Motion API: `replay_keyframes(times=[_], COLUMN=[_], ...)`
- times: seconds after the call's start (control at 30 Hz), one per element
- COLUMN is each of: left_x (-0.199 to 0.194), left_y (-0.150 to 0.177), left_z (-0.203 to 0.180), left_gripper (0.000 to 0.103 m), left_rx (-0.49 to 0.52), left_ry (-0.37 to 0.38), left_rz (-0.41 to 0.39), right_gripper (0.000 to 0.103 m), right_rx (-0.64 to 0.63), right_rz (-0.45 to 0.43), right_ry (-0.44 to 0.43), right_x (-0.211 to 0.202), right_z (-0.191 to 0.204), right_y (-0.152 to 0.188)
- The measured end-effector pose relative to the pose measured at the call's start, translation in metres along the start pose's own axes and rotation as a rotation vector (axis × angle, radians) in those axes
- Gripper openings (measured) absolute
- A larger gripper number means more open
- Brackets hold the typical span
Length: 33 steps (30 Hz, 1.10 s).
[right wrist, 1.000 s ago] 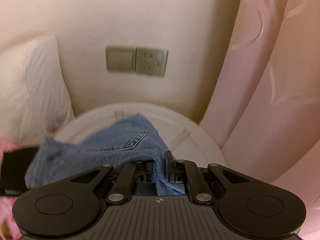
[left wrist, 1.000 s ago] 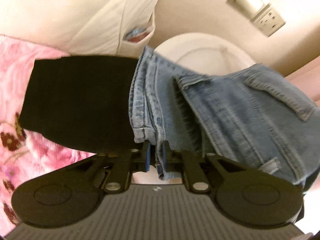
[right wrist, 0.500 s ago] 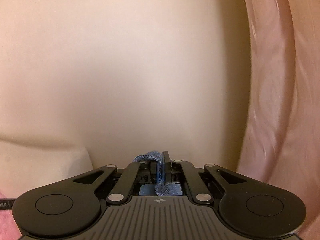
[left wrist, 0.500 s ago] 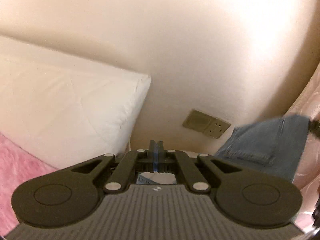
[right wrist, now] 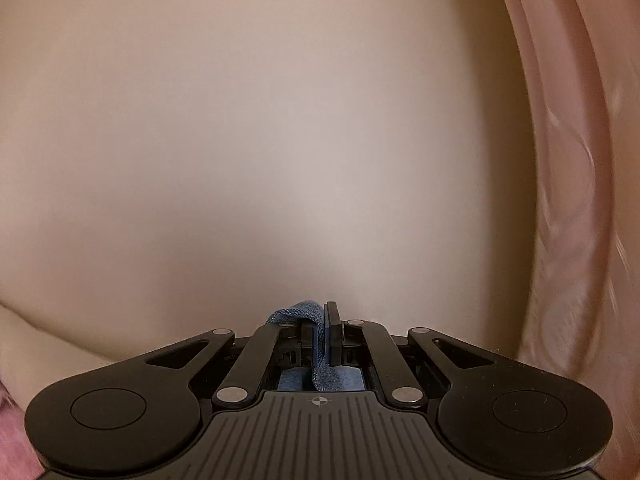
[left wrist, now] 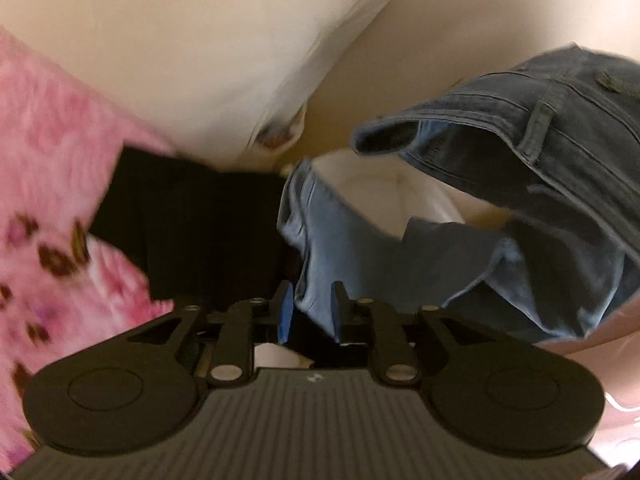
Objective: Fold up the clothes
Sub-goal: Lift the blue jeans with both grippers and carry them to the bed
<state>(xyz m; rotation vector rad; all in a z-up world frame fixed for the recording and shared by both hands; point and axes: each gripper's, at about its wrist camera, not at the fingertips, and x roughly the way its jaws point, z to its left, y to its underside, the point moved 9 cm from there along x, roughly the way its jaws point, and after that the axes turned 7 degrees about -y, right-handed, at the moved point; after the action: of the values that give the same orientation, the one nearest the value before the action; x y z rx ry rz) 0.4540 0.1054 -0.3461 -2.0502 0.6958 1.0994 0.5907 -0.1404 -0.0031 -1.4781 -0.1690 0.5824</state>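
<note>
Blue jeans (left wrist: pixel 532 152) hang in the air at the right of the left wrist view, waistband and belt loop uppermost, a lighter leg (left wrist: pixel 332 248) trailing down toward me. My left gripper (left wrist: pixel 309 310) points down at that leg; its jaws are opening, and the denim edge sits in the gap with neither blue pad pressing on it. A folded black garment (left wrist: pixel 192 216) lies on the pink blanket (left wrist: pixel 52 184) just left of the jeans. My right gripper (right wrist: pixel 322 320) is shut on a fold of the jeans (right wrist: pixel 298 312) and faces a bare wall.
A white pillow (left wrist: pixel 192 48) leans behind the black garment. A white round surface (left wrist: pixel 384 188) shows beneath the hanging jeans. A cream wall (right wrist: pixel 280 120) fills the right wrist view, with a pink curtain (right wrist: pixel 572 200) along its right side.
The left view swung down from the wall to the bed and jeans, and the left jaws went from shut to apart. The right gripper lifted its denim until only wall and curtain show.
</note>
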Motion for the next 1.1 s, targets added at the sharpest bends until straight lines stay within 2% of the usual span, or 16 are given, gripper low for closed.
replay_keyframes(times=[0.13,0.23,0.33,0.43,0.53,0.67,0.73,0.83,0.9,1.03,1.1], left_x=[0.034,0.051,0.075,0.095,0.095,0.075,0.072,0.084,0.088,0.097,0.107], left_y=[0.003,0.000,-0.007,-0.013,-0.021,-0.029,-0.033,-0.023,-0.016,-0.008,-0.003], left_z=[0.001,-0.007,-0.014,-0.018,-0.024,-0.031,-0.032,-0.050,-0.057,-0.043,-0.034], left_gripper=[0.025,0.027,0.034,0.034,0.022,0.023,0.026,0.018,0.018,0.018,0.018], left_rx=[-0.036,-0.016,0.016,0.046,0.089,0.127,0.141,0.269,0.336,0.323,0.355], left_ry=[0.014,-0.002,-0.054,-0.115,-0.181,-0.228,-0.198,-0.101,-0.120,-0.162,-0.218], left_rz=[0.024,0.035,0.025,0.023,-0.033,-0.140,-0.170,-0.094,-0.082,-0.041,-0.023], right_gripper=[0.002,0.002,0.002,0.002,0.002,0.002,0.002,0.002,0.002,0.002,0.002], right_rx=[0.039,0.069,0.082,0.088,0.082,0.072,0.077,0.079,0.083,0.100,0.108], right_rz=[0.133,0.209,0.254,0.271,0.279,0.287,0.294,0.305,0.315,0.344,0.357], right_ry=[0.077,0.152,0.211,0.234,0.234,0.227,0.220,0.217,0.222,0.237,0.244], right_x=[0.001,0.001,-0.001,0.003,0.007,0.011,0.012,0.019,0.017,0.015,0.017], right_z=[-0.030,-0.059,-0.086,-0.099,-0.100,-0.096,-0.094,-0.095,-0.097,-0.104,-0.108], right_y=[0.048,0.080,0.101,0.109,0.111,0.110,0.108,0.113,0.116,0.121,0.125])
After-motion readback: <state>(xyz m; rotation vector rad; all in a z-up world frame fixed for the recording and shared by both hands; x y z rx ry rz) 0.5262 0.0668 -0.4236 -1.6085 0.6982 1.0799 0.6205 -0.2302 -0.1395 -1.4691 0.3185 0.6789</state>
